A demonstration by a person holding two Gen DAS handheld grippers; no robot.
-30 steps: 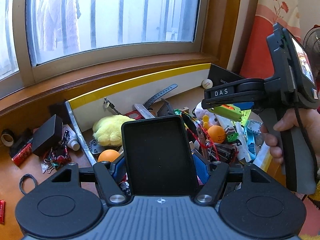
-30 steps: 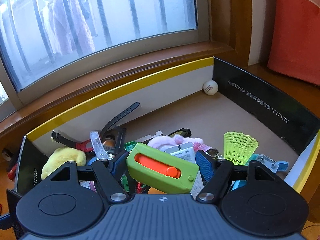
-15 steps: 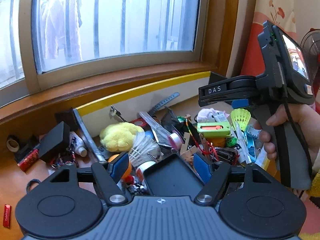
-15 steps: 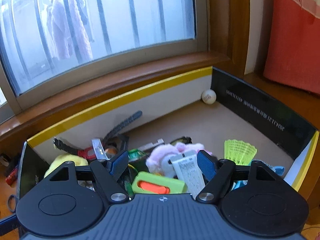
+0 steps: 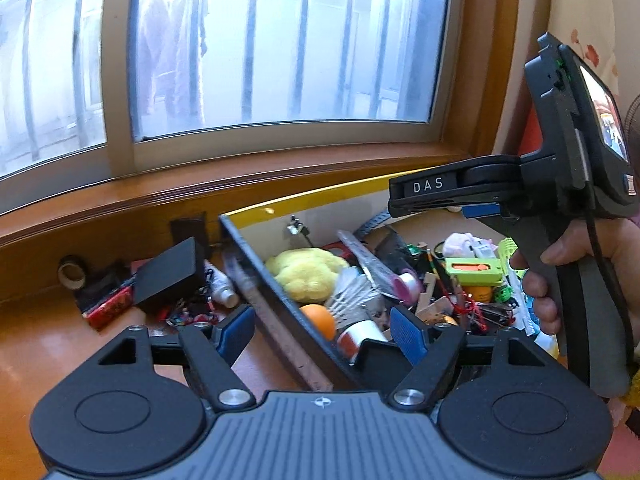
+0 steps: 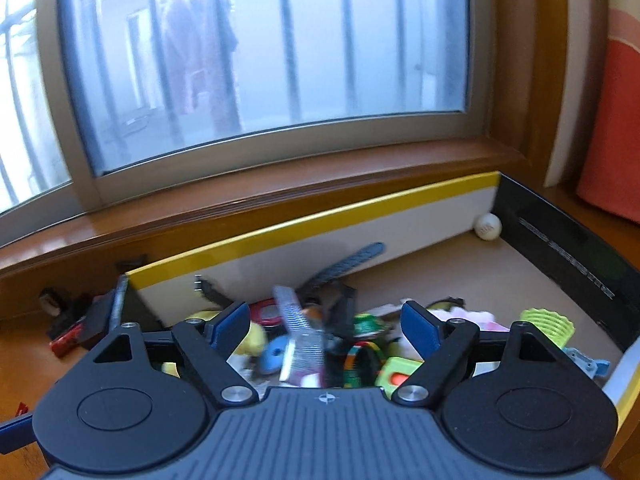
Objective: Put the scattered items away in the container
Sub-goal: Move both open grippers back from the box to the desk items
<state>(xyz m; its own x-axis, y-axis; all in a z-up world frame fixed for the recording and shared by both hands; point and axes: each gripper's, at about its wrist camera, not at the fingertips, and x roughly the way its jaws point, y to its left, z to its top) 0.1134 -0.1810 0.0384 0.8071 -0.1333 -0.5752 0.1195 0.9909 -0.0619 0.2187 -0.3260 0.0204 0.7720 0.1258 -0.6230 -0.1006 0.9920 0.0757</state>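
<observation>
While its jaws are opening with nothing between them, the right gripper [image 6: 324, 330] hangs over the container [image 6: 320, 224], where the green cutter [image 6: 394, 370] lies in the clutter. Left gripper [image 5: 322, 330] gapes empty above the container's near wall; a black box [image 5: 166, 276] sits outside on the counter [image 5: 48, 344].

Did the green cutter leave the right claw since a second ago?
Yes. It was between the pads then; now the green cutter lies in the box among the clutter, below the opening right claw, which holds nothing.
</observation>
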